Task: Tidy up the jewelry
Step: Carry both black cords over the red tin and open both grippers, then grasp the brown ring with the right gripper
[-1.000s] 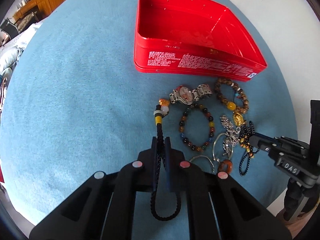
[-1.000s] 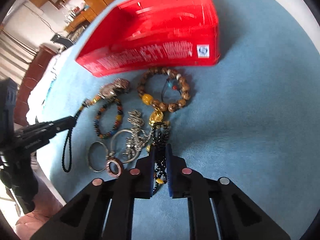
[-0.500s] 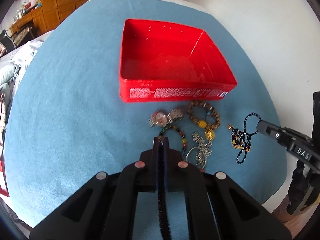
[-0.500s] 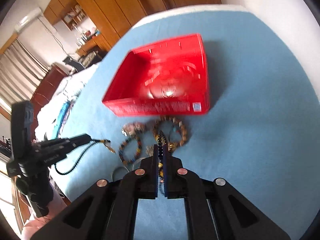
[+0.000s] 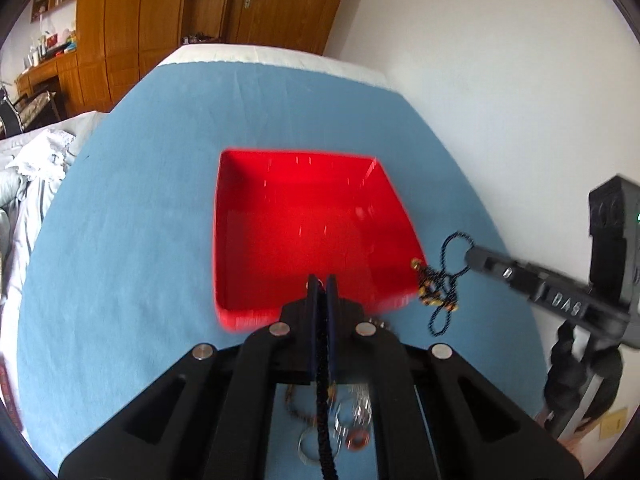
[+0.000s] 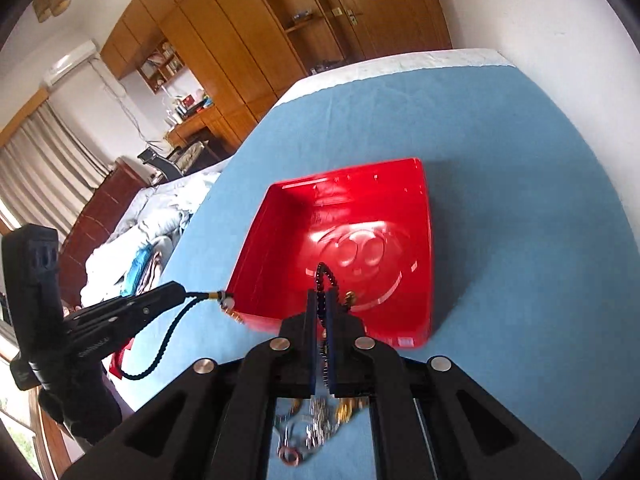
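The red tin (image 5: 316,236) sits empty on the blue tabletop (image 5: 120,240); no jewelry is in it yet. The left gripper (image 5: 321,280) pinches a black cord (image 6: 160,344), the right gripper (image 6: 321,296) a dark bead strand (image 5: 440,280), both lifted near the tin's front edge. Rings and bracelets (image 6: 312,428) lie on the cloth beneath, so most sorting looks undone.

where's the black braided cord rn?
Clamped in the left gripper, the black braided cord hangs in a loop above the blue cloth, left of the red box in the right wrist view.
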{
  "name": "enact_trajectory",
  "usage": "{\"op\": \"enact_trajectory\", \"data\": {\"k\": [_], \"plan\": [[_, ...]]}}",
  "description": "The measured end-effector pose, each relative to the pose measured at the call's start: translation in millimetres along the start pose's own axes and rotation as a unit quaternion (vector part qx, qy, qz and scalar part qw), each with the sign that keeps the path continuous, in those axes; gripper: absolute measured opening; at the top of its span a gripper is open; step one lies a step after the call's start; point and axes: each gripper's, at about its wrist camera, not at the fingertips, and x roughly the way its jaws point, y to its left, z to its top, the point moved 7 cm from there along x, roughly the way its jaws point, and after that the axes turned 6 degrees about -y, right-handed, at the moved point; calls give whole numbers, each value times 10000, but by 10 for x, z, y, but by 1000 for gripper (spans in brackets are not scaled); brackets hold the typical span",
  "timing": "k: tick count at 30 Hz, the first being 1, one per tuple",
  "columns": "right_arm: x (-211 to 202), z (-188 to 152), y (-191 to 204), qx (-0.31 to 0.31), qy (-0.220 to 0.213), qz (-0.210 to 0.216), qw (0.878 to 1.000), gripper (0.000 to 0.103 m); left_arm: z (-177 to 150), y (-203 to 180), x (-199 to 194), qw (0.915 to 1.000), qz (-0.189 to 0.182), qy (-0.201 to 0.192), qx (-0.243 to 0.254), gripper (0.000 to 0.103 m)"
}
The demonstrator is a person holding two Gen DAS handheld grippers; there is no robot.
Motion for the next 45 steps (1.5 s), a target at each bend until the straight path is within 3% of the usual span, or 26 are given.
{"op": "enact_trajectory", "data": {"k": [5, 11, 14, 15, 16, 18, 21, 30, 33, 45], "plan": [[454, 209, -94, 35, 113, -65, 9999, 3, 250, 20, 475, 9999, -76, -68, -34, 2], [1055, 172, -284, 138, 539, -215, 9982, 3, 186, 179, 1152, 9985, 2, 526, -133, 2], [1201, 112, -339, 133, 656, -263, 9974, 4, 142, 254, 1258, 9977, 85, 653, -132, 5], [1238, 91, -355, 138, 700, -272, 9971, 6, 129, 269, 1277, 9975, 119, 681, -116, 13], [1252, 73, -368, 145, 719, -279, 9969, 8, 121, 281, 1285, 9973, 146, 708, -119, 35], [1254, 39, -380, 133, 741, -289, 9967, 8, 118, 296, 1258, 9977, 203, 628, -121, 46], [1170, 11, -363, 79, 691, -275, 9972, 14, 106, 257, 1126, 9982, 272, 524, 67, 46], [713, -221, -213, -27, 614, -66, 9981, 14, -210, 297, 598, 9974, 405, 590, 126, 53], [583, -378, -151, -74, 665, -30, 9978, 14, -370, 321, 448, 9969, 429, 644, 129, 63], [375, -1118, -79, -121, 1326, -30, 9911, 14, -1140, 437, 224, 9907, 662, 1185, 93, 64]]}}
